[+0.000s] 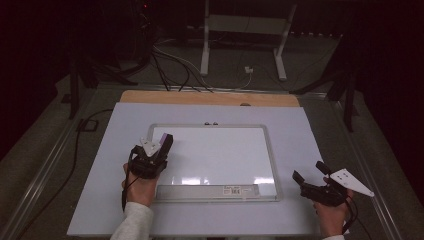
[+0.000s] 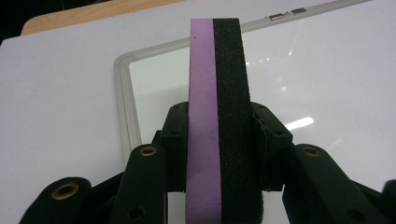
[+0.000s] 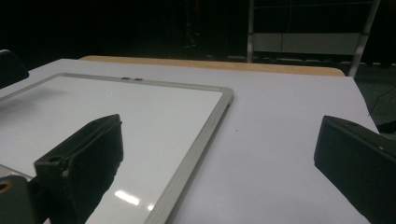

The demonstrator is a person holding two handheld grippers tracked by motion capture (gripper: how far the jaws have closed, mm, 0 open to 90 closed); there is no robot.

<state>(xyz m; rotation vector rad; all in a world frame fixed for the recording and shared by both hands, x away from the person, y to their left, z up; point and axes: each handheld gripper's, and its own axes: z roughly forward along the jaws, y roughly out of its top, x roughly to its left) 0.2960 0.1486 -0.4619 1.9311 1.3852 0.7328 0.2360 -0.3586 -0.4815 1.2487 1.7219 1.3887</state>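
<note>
Two grippers work a whiteboard (image 1: 215,150): the left gripper (image 1: 159,150) clamps a purple-and-black eraser (image 2: 217,116) over the board's near-left corner, while the right gripper (image 1: 310,175) waits wide open beside the frame. Wiping appears under way; next likely calls for pressing the felt flat.

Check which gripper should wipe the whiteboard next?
Left. The left gripper is shut on the eraser and sits over the whiteboard. The right gripper is open and empty, off the board's right edge.
</note>
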